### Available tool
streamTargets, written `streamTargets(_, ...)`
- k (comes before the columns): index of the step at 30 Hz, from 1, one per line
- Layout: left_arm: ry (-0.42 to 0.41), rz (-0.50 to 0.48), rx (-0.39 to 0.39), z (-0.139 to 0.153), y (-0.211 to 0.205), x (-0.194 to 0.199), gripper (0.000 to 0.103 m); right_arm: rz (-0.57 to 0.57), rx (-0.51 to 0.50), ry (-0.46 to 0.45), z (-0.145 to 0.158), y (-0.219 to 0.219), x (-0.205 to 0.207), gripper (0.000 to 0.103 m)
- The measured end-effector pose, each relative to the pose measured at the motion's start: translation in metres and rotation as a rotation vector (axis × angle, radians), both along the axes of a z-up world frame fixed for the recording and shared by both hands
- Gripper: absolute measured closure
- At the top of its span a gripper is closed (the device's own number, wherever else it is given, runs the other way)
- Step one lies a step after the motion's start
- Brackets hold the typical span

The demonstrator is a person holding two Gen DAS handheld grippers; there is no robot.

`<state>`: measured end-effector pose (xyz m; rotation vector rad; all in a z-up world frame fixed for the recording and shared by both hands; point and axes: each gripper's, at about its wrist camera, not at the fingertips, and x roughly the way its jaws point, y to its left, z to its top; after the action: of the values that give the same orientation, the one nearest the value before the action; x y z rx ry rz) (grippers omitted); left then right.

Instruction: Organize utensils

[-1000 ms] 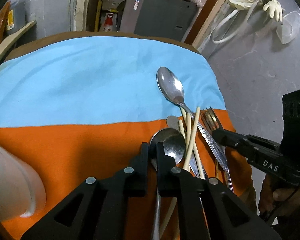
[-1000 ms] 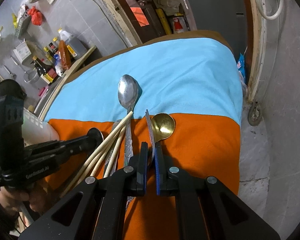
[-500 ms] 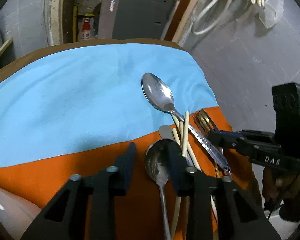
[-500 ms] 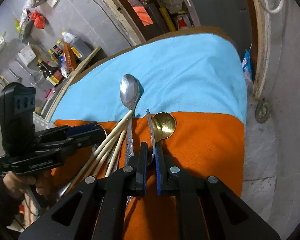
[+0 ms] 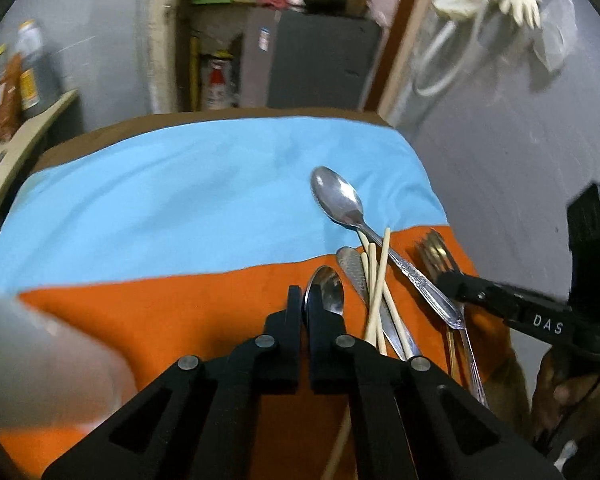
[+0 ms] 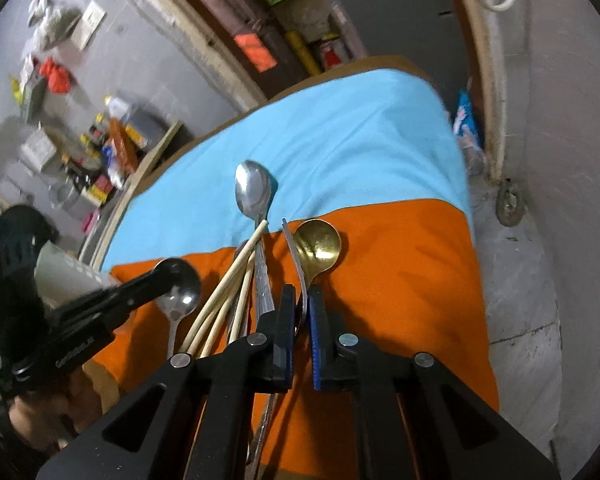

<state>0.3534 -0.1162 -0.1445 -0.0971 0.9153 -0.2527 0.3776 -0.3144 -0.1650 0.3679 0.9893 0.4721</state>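
The left gripper (image 5: 305, 300) is clamping the bowl of a small spoon (image 5: 329, 292); its jaws have just been closing, and the spoon is sitting between them on its edge. In the right wrist view that gripper (image 6: 168, 276) is lying across the same spoon (image 6: 180, 300) at the left of the pile.

The right gripper (image 6: 299, 304) is pinching a fork (image 6: 296, 256) by its handle, jaws together on it, with the tines pointing away. From the left wrist view the fork (image 5: 436, 252) is showing just beyond the right gripper (image 5: 450, 282).

A gold spoon (image 6: 318, 246) is lying just right of the fork on the orange cloth (image 6: 400, 280). Between the two grippers, chopsticks (image 5: 376, 280) are crossing a big spoon (image 5: 340, 200), whose bowl is resting on the blue cloth (image 5: 180, 208) farther away. A knife (image 5: 354, 272) is lying under the chopsticks. A blurred white container (image 5: 40, 360) is sitting at the near left.
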Motion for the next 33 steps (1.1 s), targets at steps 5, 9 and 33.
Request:
streamTargets(5, -0.07, 0.064, 0.002, 0.015, 0.008, -0.027, 0.103, -0.009, -0.005, 0.008, 0.004, 0.007, -0.019, 0.099)
streamTargets(9, -0.075, 0.071, -0.015, 0.021, 0.014, -0.042, 0.103, -0.008, -0.047, 0.069, -0.003, 0.015, -0.028, 0.097)
streamTargets(33, -0.059, 0.039, -0.069, 0.025, 0.043, -0.08, 0.103, 0.041, -0.264, 0.026, 0.007, 0.054, -0.045, 0.097)
